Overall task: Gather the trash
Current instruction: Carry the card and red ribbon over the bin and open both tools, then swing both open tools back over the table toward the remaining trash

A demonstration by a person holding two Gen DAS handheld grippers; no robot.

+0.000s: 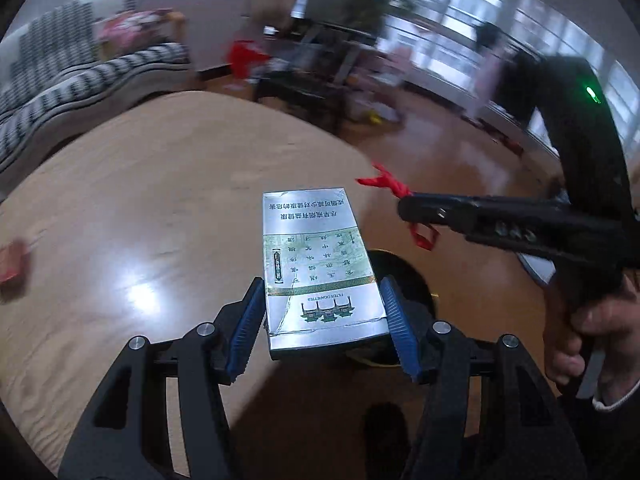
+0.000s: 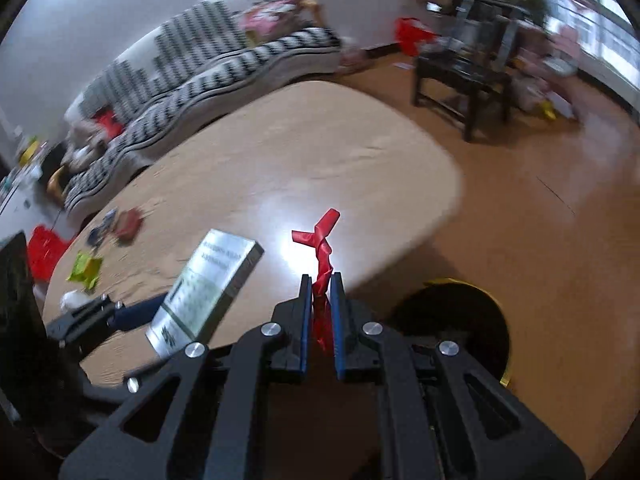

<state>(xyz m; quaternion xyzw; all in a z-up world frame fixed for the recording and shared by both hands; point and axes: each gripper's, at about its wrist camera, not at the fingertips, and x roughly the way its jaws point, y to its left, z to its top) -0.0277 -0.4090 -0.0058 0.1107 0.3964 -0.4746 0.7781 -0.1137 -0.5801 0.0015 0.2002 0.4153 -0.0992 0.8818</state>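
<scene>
A silver cigarette box (image 1: 320,276) with green print sits clamped between the blue pads of the left gripper (image 1: 324,316), held above the edge of the wooden counter (image 1: 160,200). Beside it, the right gripper (image 2: 321,312) has its fingers (image 2: 306,320) clenched on a twisted red ribbon scrap (image 2: 322,248), which sticks up past the fingertips. A dark round bin (image 2: 460,320) with a yellow rim stands on the floor just below both grippers. More litter lies at the counter's far side: a green wrapper (image 2: 85,268) and a red packet (image 2: 128,226). A striped sofa (image 2: 200,60) runs behind the counter.
</scene>
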